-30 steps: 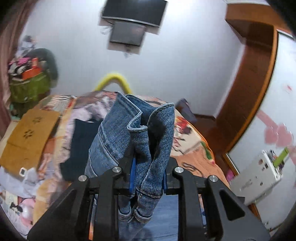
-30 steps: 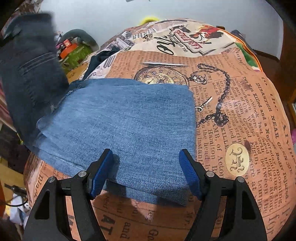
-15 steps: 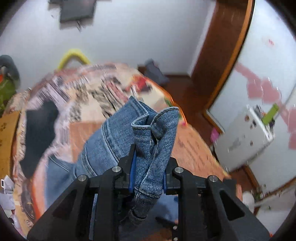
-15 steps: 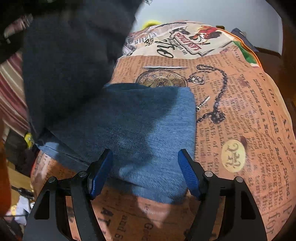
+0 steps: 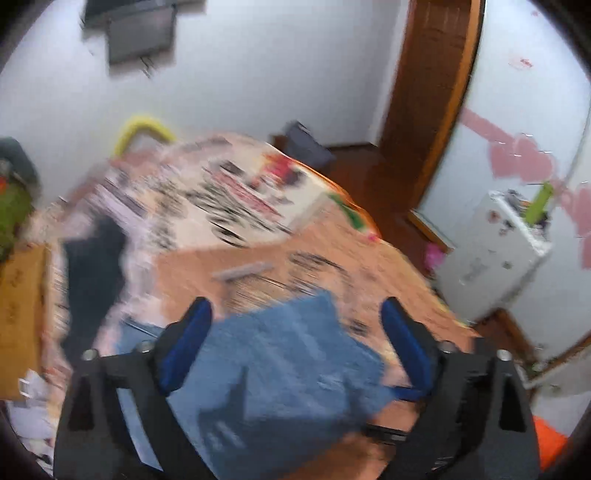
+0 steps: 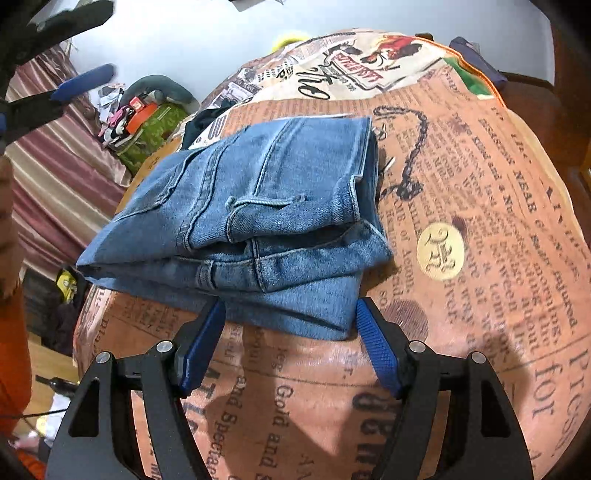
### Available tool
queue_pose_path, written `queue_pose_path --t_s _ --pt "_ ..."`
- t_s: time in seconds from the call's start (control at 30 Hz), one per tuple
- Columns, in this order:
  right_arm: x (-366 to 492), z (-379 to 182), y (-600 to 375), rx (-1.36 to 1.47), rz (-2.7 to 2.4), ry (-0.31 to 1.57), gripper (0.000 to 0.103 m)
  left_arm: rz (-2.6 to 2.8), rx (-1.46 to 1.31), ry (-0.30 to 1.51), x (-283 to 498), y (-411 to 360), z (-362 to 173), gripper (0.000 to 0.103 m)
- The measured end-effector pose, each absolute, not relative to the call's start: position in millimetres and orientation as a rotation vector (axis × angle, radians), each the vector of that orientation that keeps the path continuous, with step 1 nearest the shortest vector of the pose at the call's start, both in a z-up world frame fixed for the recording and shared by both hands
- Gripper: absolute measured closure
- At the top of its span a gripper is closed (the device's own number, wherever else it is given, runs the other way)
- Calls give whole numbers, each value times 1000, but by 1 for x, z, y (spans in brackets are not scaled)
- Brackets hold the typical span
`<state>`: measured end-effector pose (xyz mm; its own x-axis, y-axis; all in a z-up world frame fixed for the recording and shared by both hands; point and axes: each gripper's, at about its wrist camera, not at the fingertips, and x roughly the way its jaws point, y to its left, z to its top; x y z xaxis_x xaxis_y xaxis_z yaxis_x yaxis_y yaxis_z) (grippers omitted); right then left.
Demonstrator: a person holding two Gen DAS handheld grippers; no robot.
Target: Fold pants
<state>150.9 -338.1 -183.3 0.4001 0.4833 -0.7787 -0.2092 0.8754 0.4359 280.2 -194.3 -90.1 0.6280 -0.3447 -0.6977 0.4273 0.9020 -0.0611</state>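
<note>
Left wrist view: the picture is motion-blurred. The left hand-held gripper (image 5: pixel 295 325), black with blue pads, has its jaws spread wide and holds nothing. Below and between its fingers lie the folded blue denim pants (image 5: pixel 280 373), resting on the bed with the orange newspaper-print cover (image 5: pixel 369 266), toward the bed's near edge. A dark garment (image 5: pixel 92 273) lies on the cover near the bed's left edge. A white cabinet (image 5: pixel 495 258) stands on the floor beyond the bed's right edge, and a brown wooden door frame (image 5: pixel 432 92) rises behind it. A dark wall-mounted screen (image 5: pixel 140 31) hangs on the white wall past the far edge.

Right wrist view: the right hand-held gripper (image 6: pixel 291 343) also has its jaws wide apart and grips nothing. Its blue pads (image 6: pixel 201 347) stand on either side of the near edge of the folded pants (image 6: pixel 258 221), at or just short of the fabric; contact cannot be confirmed. The pants form a stacked rectangular bundle with a seamed, pocketed layer on top, lying flat on the bed cover (image 6: pixel 480 240) near the bed's left edge. The left hand-held gripper (image 6: pixel 55 59) appears at the upper left, raised well clear of the pants, jaws apart. A green bag of clutter (image 6: pixel 151 125) sits beyond the bed's left edge.
</note>
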Motion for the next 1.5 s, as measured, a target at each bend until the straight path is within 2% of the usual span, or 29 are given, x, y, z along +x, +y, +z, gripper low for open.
queue_pose_path --t_s 0.03,0.2,0.43,0.6,0.7,0.83,1.2,1.5 --pt "150 -182 -337 284 444 1074 33 -410 143 752 285 -185 -89 2" --pt "147 -181 -333 287 424 1076 31 -213 277 750 330 -137 -107 1" --pt "137 -179 -335 309 375 1064 31 -103 317 986 400 -87 -184 1" --pt "138 -178 -329 295 366 1079 31 -40 460 1121 421 -81 -250 1" --pt "142 -177 -325 273 355 1087 31 -78 514 1085 412 -77 -262 0" --pt "144 -175 -319 263 371 1094 31 -61 421 1107 394 -54 -260 0" --pt "147 -160 -296 208 442 1040 31 -88 259 1112 257 9 -231 0" --pt "153 -146 -300 197 460 988 31 -277 49 1171 193 -17 -229 0"
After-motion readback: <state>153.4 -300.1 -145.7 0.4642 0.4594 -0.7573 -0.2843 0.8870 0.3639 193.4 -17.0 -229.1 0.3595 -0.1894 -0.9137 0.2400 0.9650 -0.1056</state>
